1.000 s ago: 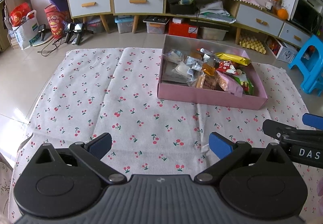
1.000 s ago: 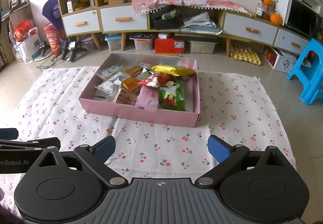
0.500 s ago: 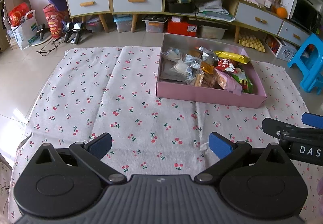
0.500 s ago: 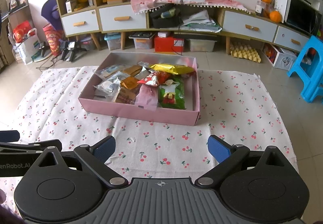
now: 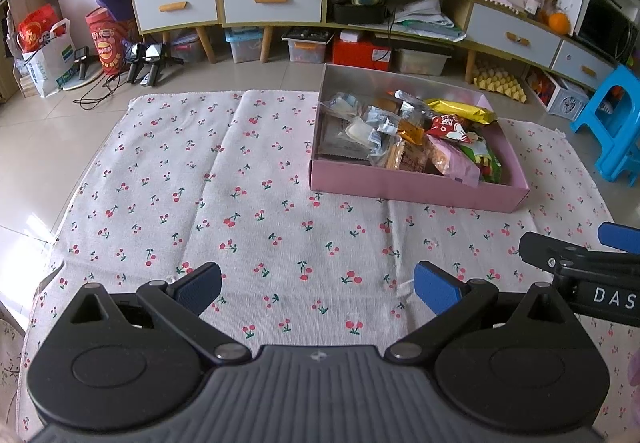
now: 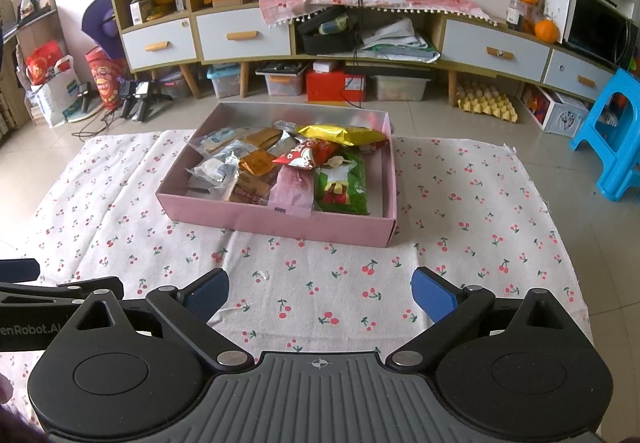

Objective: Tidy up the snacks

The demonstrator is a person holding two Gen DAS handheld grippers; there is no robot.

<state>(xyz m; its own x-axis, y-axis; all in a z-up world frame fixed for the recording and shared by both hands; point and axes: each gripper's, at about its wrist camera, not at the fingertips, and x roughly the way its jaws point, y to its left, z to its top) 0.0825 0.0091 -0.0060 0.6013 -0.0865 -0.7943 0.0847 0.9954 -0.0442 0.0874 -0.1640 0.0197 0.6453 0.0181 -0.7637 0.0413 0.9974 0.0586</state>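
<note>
A pink box (image 5: pixel 416 187) (image 6: pixel 276 219) sits on a cherry-print cloth (image 5: pixel 240 211) (image 6: pixel 460 203) on the floor. It holds several snack packets, among them a yellow bag (image 6: pixel 340 134), a red bag (image 6: pixel 310 156), a green bag (image 6: pixel 342 185) and a pink bag (image 6: pixel 292 191). My left gripper (image 5: pixel 318 287) is open and empty, low over the cloth, left of and nearer than the box. My right gripper (image 6: pixel 320 293) is open and empty, in front of the box. The right gripper's side shows in the left wrist view (image 5: pixel 580 259).
A long low cabinet (image 6: pixel 360 39) with drawers runs along the back wall, with storage bins (image 6: pixel 280 83) underneath. A blue stool (image 6: pixel 616 139) stands at the right. Bags (image 5: pixel 44 55) and tripods (image 5: pixel 140 59) lie on the tiles at the left.
Both grippers have drifted slightly back from the box. Their jaws stay open and nothing was picked up.
</note>
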